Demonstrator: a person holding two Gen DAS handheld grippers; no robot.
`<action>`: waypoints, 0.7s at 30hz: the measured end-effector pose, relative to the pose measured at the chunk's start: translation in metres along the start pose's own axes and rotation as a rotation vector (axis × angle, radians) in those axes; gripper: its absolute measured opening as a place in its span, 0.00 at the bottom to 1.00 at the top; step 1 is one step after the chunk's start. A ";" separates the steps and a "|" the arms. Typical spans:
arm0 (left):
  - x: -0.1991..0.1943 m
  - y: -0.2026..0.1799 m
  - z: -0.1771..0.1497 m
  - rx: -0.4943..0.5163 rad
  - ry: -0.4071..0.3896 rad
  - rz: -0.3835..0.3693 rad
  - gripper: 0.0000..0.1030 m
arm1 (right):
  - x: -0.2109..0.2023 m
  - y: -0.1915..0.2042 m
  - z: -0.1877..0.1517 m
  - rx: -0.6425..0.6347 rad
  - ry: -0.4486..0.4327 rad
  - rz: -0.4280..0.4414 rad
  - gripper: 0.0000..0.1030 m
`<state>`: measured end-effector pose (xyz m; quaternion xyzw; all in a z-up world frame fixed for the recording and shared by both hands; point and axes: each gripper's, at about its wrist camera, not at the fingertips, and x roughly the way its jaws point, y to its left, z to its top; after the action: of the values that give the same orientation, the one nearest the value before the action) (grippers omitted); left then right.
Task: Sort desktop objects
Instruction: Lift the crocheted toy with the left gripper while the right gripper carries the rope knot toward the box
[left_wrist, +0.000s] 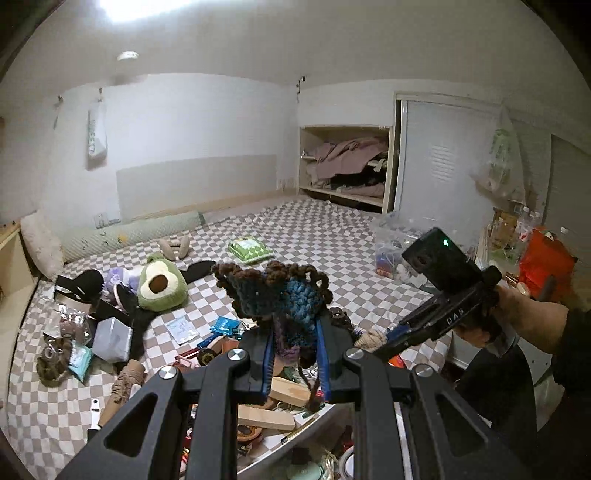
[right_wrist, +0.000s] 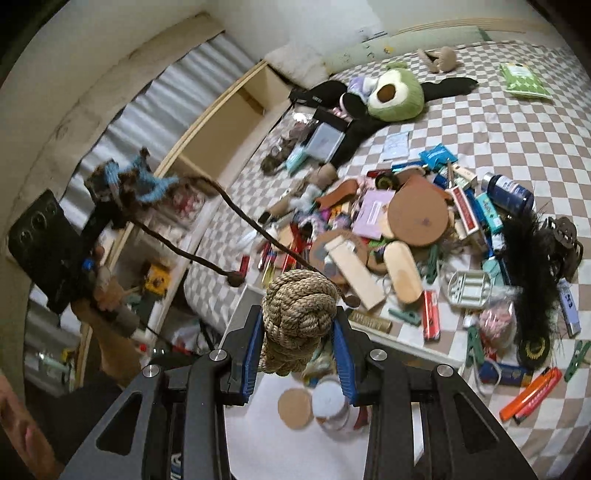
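Observation:
In the left wrist view my left gripper (left_wrist: 295, 328) is shut on a brown and blue crocheted piece (left_wrist: 280, 291), which sticks up above the blue pads. The right wrist view shows that same crocheted piece (right_wrist: 133, 177) at the far left, blurred, with dark cords (right_wrist: 251, 221) trailing down from it. My right gripper (right_wrist: 299, 317) is shut on a tan knotted rope ball (right_wrist: 301, 302). From the left wrist view the right gripper (left_wrist: 384, 339) is at the right in a person's hand, with the rope ball (left_wrist: 369, 338) at its tip. Both are raised above the bed.
A heap of small items (right_wrist: 406, 221) covers the checked bed cover (right_wrist: 517, 147). A green avocado plush (right_wrist: 397, 94) lies farther back. Below my right gripper a white surface holds a tan disc (right_wrist: 295, 408) and a jar. A clear plastic bin (left_wrist: 395, 240) stands near the closet (left_wrist: 347, 162).

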<state>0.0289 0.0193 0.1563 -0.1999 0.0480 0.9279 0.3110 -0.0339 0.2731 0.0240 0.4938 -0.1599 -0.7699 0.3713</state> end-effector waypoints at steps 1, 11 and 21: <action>-0.006 0.000 0.000 0.001 -0.014 0.001 0.19 | 0.001 0.002 -0.003 -0.001 0.005 0.004 0.35; -0.070 -0.017 -0.011 0.013 -0.091 -0.086 0.19 | 0.019 0.013 -0.034 -0.005 0.066 0.016 0.35; -0.074 -0.033 -0.049 0.002 0.031 -0.111 0.19 | 0.074 0.006 -0.062 0.015 0.257 -0.040 0.35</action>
<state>0.1188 -0.0061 0.1422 -0.2163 0.0424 0.9060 0.3614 0.0057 0.2232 -0.0485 0.5940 -0.1068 -0.7065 0.3697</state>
